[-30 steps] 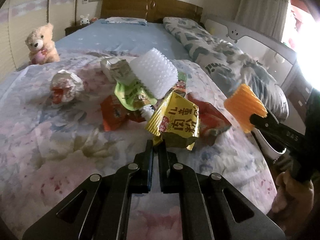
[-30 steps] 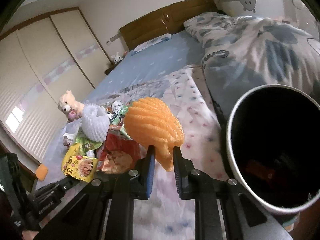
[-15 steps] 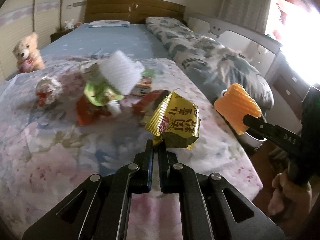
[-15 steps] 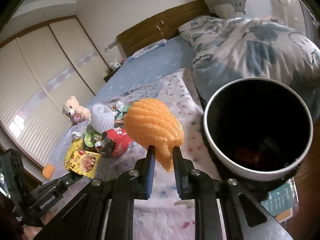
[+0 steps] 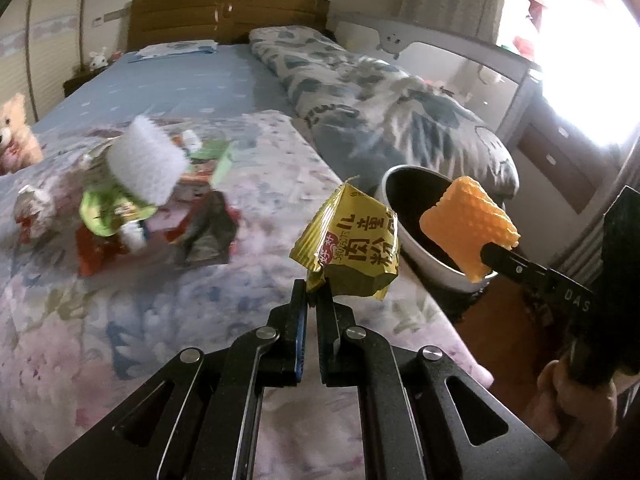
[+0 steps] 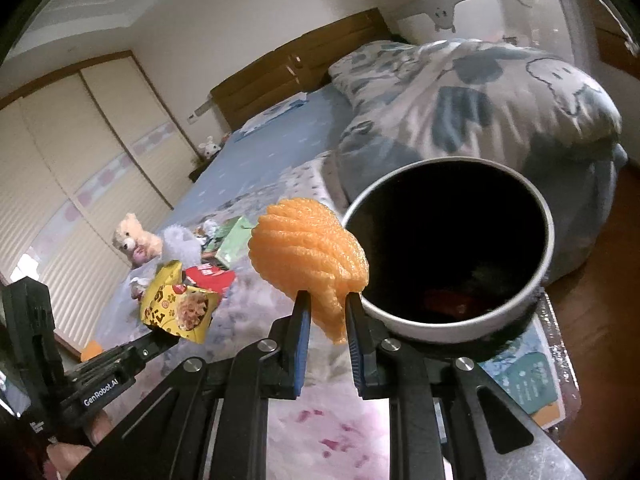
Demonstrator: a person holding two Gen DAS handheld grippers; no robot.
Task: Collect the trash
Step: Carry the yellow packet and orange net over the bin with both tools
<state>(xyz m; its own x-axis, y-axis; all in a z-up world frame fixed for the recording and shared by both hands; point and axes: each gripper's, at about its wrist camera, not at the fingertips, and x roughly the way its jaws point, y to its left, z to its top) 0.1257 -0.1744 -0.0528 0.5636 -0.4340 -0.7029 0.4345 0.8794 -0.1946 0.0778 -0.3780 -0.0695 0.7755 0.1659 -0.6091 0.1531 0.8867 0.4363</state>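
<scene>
Beside bed (image 5: 168, 320), orange foam net (image 6: 308, 256) pinched in right hand-held gripper (image 6: 328, 312).

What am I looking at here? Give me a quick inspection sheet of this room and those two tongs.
Surface: a bed with a floral bedspread; a blue sheet further back.
Job's things: yellow snack wrapper and orange foam fruit net, both lifted; dark trash bin beside the bed, something red inside.
Clutter: white foam net, green wrapper, red wrappers and other packets piled on the bedspread.
Grippers: left tongs shut on the yellow snack wrapper; right tongs shut on the orange foam fruit net, near the bin's rim.
Cables: nothing seen.
Surroundings: teddy bear, patterned quilt, wooden headboard, wardrobe doors, bright window.
</scene>
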